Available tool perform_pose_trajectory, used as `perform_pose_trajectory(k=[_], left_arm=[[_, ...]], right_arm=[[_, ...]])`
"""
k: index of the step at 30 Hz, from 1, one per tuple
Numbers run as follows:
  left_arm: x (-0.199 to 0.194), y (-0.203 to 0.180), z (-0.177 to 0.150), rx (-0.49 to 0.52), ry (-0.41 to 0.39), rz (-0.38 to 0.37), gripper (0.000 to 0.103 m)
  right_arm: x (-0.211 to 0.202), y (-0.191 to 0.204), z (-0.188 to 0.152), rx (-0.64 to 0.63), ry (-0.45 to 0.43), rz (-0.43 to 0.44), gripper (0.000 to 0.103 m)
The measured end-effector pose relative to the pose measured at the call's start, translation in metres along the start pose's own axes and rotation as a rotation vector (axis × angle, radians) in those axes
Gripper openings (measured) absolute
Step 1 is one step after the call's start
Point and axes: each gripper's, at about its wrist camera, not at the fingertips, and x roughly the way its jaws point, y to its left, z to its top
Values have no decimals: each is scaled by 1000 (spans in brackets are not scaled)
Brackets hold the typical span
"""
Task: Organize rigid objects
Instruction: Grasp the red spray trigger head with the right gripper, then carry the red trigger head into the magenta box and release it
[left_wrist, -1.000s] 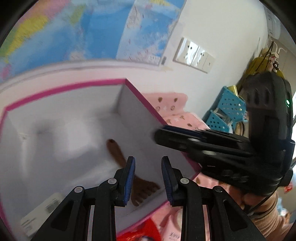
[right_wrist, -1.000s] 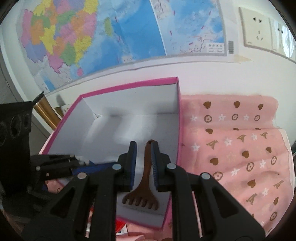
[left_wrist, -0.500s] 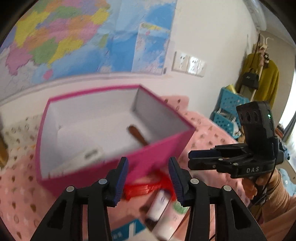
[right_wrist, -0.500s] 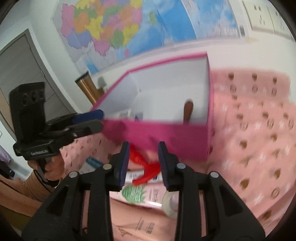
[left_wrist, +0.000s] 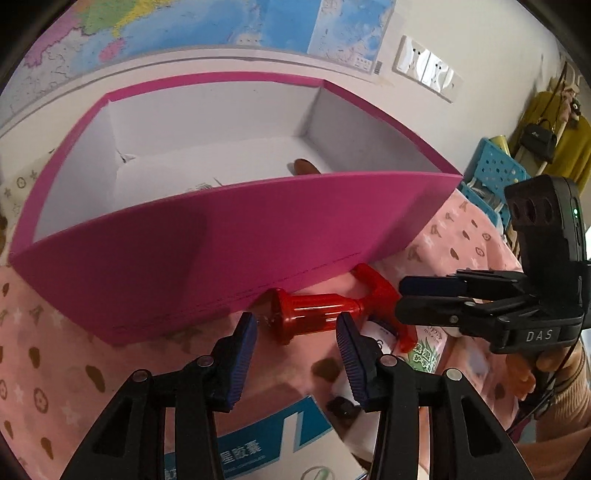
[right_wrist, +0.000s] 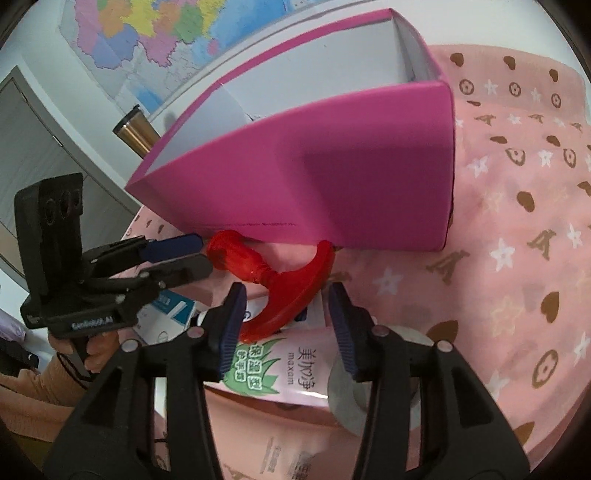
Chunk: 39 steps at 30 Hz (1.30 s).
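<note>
A red plastic tool (left_wrist: 317, 314) with a curved handle (right_wrist: 295, 291) lies on the pink cloth against the front wall of the magenta box (left_wrist: 236, 254). My left gripper (left_wrist: 297, 328) is open, its tips on either side of the tool's barrel; I cannot tell whether they touch it. My right gripper (right_wrist: 286, 308) hangs over the curved handle with its jaws opening, and the pads do not press on it. Each gripper shows in the other's view: right gripper (left_wrist: 436, 299), left gripper (right_wrist: 177, 254). A brown wooden tip (left_wrist: 304, 166) shows inside the box.
A hand cream tube (right_wrist: 295, 373) and a blue-and-white carton (left_wrist: 258, 443) lie under the grippers. A grey tape roll (right_wrist: 351, 402) sits beside the tube. A metal cup (right_wrist: 135, 134) stands behind the box, and blue baskets (left_wrist: 495, 173) stand at the right. A map covers the wall.
Both grippers have come back out of the box and sunk in front of it. The right gripper let go of the wooden tool, which stays in the box. Both jaws stand wider.
</note>
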Motion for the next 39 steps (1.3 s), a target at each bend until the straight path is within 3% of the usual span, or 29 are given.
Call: perform_pose_trajectory(k=[14,20,39], left_arm=[[6,-8,2,0,24,-56,40],[4,-13,0,-2,24,-62,40],[-42,-40,3,33,-78,-120,40]], right_arm=[[13,0,6,-8,26,-10,48],[10,0,5,-10,19,-35,40],[-54,27,-3,-91,-98,-71,40]])
